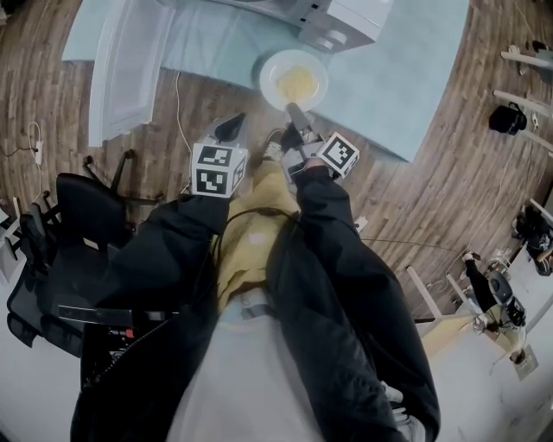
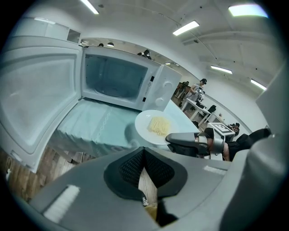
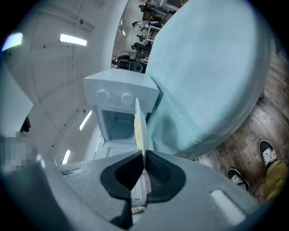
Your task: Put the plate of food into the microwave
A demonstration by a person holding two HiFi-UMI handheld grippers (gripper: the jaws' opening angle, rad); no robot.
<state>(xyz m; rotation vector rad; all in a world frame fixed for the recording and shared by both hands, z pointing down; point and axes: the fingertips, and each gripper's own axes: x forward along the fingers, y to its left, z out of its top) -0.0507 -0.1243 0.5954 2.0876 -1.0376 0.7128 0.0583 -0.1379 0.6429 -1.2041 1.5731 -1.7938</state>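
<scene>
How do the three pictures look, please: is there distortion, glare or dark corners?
Head view: strong fisheye, the floor planks curve around the plate; light is even, no glare. Left gripper view: black rounded corners, bright ceiling lamps, the microwave looks bulged. Right gripper view: tilted sideways, dark corners, the plate seen edge-on.

Microwave (image 1: 344, 19) cut off by top edge (head view), distant people (image 2: 198, 88) too small
</scene>
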